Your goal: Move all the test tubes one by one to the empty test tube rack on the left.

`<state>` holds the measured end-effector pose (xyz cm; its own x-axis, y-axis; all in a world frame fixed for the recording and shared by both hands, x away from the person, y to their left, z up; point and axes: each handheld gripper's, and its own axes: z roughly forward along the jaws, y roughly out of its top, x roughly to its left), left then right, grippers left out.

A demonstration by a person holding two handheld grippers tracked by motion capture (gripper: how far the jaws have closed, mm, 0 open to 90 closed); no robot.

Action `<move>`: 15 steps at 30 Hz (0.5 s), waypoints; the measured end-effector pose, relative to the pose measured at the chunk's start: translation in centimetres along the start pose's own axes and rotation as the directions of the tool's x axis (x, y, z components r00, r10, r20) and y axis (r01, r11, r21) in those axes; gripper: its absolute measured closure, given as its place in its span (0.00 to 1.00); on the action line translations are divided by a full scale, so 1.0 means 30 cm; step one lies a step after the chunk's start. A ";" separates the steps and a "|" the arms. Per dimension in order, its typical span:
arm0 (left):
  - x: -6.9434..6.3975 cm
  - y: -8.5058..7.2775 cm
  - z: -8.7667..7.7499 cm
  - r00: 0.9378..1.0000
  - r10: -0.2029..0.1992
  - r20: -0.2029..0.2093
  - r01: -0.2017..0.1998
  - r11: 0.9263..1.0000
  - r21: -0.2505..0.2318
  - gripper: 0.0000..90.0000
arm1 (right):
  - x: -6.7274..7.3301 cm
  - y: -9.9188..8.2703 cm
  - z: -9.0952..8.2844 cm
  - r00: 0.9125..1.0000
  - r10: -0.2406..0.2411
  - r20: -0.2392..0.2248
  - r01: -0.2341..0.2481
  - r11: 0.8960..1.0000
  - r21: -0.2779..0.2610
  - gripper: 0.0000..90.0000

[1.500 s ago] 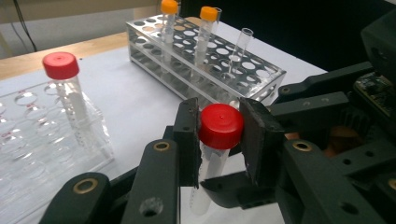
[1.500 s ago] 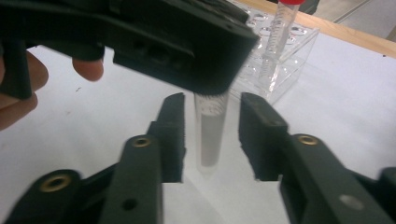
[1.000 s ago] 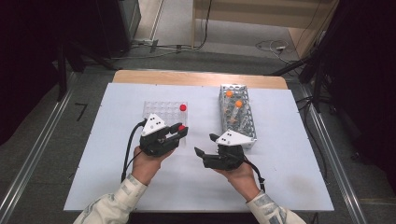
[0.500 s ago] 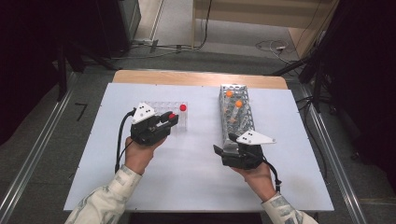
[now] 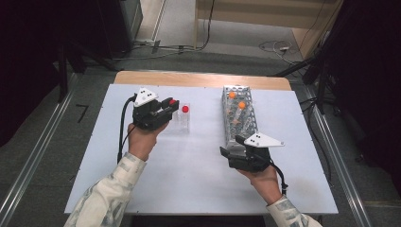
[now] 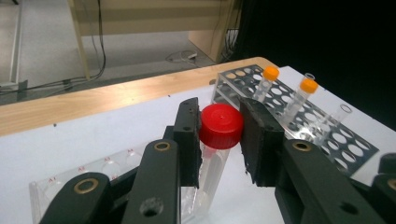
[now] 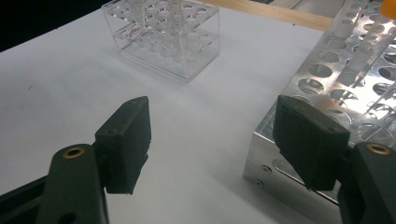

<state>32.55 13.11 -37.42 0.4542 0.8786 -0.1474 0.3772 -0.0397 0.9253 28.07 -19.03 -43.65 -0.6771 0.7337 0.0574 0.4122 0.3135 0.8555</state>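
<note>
Left gripper [image 6: 219,140] — clenched on a red-capped tube [image 6: 218,140], jaws pressed to either side of the cap; the tube hangs upright over the clear plastic rack [image 6: 84,186], its lower end at or in one of the wells, though whether it is seated I cannot tell.

Second red-capped tube [image 5: 185,109] — standing in the same clear rack, judged already placed.

Metal rack [image 5: 241,120] — on the right of the table, holding two orange-capped tubes [image 5: 237,100] at its far end and a few uncapped ones; likely the source, so more transfers may remain.

Right gripper [image 5: 236,152] — released, jaws wide apart, empty, just beside the near corner of the metal rack and well apart from the clear one.

White table [image 5: 198,179] — bare between the racks. Nothing stands in the way of the left gripper; the neighbouring red-capped tube sits near, so lowering calls for some care.
</note>
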 end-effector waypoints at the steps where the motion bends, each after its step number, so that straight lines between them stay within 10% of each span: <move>1: 0.003 0.003 0.006 1.000 -0.002 -0.003 0.002 1.000 0.001 0.78 | -0.001 0.000 0.000 1.000 -0.001 0.001 0.001 1.000 0.000 0.30; 15: 0.026 0.045 0.066 0.999 -0.009 -0.041 0.009 1.000 0.002 0.78 | -0.011 -0.001 -0.009 1.000 0.009 0.005 -0.009 1.000 -0.008 0.30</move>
<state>35.01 12.80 -36.98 0.4175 0.8976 -0.1417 0.3832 -0.0325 0.9231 28.11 -19.44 -43.56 -0.6703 0.7395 0.0621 0.4131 0.3023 0.8590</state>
